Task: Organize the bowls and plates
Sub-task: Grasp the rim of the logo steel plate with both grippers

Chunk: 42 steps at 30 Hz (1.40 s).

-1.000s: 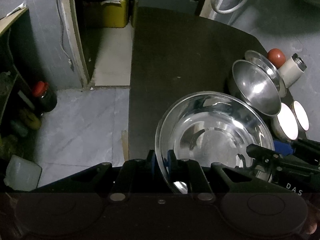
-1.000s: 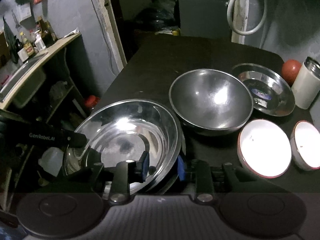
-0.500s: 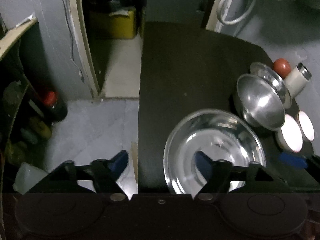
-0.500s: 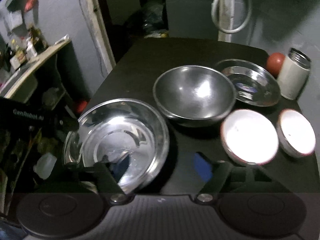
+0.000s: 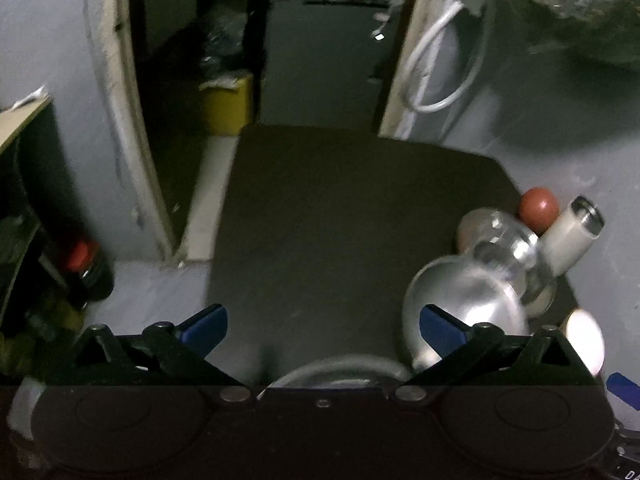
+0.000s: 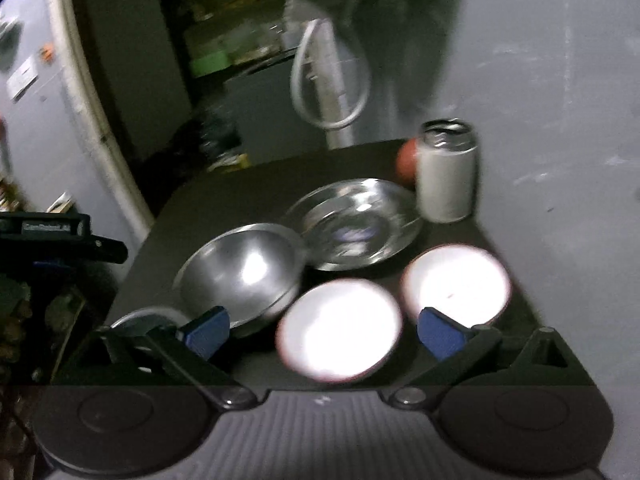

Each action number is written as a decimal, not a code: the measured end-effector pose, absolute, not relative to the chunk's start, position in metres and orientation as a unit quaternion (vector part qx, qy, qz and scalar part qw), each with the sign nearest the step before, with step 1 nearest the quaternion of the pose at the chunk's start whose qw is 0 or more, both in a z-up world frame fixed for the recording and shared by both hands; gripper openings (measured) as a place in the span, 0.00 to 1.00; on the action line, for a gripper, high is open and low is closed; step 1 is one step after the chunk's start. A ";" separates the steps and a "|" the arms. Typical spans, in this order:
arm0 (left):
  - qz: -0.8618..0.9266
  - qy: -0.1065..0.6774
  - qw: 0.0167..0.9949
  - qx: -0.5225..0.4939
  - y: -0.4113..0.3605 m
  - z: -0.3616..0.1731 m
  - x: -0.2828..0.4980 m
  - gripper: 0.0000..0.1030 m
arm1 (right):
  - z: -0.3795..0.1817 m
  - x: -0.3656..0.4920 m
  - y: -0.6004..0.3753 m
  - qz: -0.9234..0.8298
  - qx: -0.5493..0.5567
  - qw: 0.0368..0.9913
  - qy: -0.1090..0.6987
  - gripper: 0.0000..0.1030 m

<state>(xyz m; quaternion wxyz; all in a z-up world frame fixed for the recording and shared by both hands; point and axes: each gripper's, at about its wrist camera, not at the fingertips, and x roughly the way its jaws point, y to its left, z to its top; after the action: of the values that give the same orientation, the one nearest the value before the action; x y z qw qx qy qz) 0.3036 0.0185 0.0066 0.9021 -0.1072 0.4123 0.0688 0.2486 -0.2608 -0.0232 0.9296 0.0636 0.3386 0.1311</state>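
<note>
My left gripper is open over the black table, nothing between its fingers. Just below it shows the rim of the large steel dish, which rests on the table. A steel bowl and a steel plate lie to its right. My right gripper is open too, and a white bowl lies on the table between its fingers. A second white bowl sits to the right, with the steel bowl and steel plate beyond. The large dish peeks out at lower left.
A white canister with a metal top and a red ball stand at the table's far right corner by the grey wall. The table's left edge drops to the floor, where a red-capped bottle stands. The table's far half is bare.
Both grippers were shut on the large steel dish's rim, then opened and let it go. Both have since drawn back and tilted up; the right now faces the white bowls.
</note>
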 end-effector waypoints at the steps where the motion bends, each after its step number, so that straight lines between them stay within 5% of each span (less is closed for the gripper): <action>1: 0.062 0.410 0.904 -0.103 0.012 0.008 0.312 0.99 | -0.023 0.255 -0.265 0.123 0.063 0.932 0.334 1.00; 15: -0.050 0.426 0.904 0.008 -0.064 -0.015 0.458 0.99 | -0.051 0.357 -0.292 0.071 0.065 0.934 0.345 0.94; 28: -0.075 0.483 0.872 -0.018 -0.075 -0.057 0.497 0.98 | -0.068 0.387 -0.279 0.083 0.040 0.922 0.376 0.84; 33: -0.082 0.493 0.866 -0.032 -0.077 -0.062 0.498 0.88 | -0.072 0.392 -0.276 0.080 0.040 0.919 0.385 0.82; 42: -0.091 0.505 0.858 -0.043 -0.082 -0.069 0.500 0.52 | -0.077 0.399 -0.271 0.078 0.031 0.910 0.405 0.59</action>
<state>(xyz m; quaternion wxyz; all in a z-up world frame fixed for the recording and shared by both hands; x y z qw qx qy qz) 0.5004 -0.0823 -0.0695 0.8575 -0.0433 0.5045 -0.0906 0.3989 -0.2712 -0.0774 0.9103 0.0313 0.4053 0.0778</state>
